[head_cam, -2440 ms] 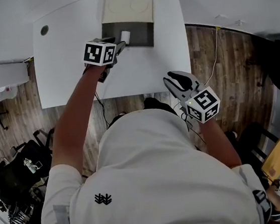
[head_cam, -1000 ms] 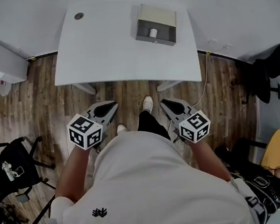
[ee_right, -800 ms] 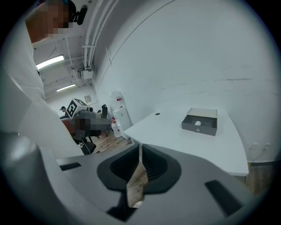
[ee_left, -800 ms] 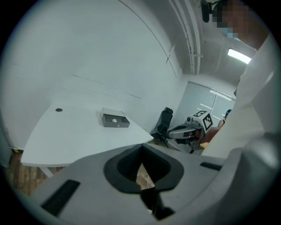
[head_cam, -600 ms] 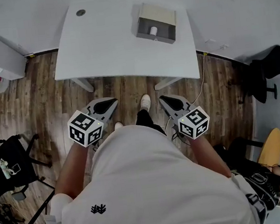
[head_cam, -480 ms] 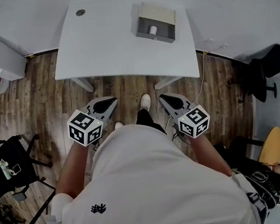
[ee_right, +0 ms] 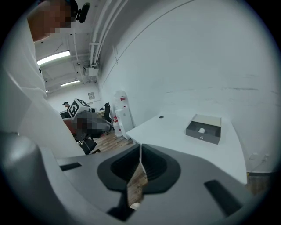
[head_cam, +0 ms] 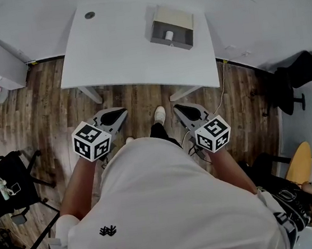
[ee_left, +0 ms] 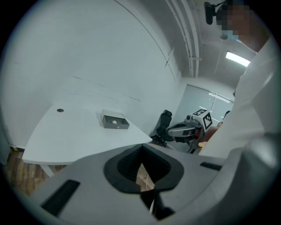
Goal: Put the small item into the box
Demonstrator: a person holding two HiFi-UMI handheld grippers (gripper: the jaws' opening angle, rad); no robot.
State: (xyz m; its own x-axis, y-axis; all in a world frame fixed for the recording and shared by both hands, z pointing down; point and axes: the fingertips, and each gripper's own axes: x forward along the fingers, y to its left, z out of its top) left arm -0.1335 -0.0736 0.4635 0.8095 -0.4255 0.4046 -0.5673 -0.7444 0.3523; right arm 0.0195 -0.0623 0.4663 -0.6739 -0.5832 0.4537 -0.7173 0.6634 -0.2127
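Here I read the head view first: wooden floor (head_cam: 41,107) lies under both tools, and the white table (head_cam: 119,58) stands well ahead of their tips. Only this view shows the left gripper (head_cam: 122,113) and right gripper (head_cam: 178,109) side by side, both short of the table edge. Each gripper view adds what it cannot: the jaws are pressed together on nothing, with only a sliver of floor between them. The grey box (ee_right: 203,128) sits far ahead, right of the right tool's line and left of the left tool's. The small item (ee_right: 201,130), white, rests inside it, well apart from both tools.
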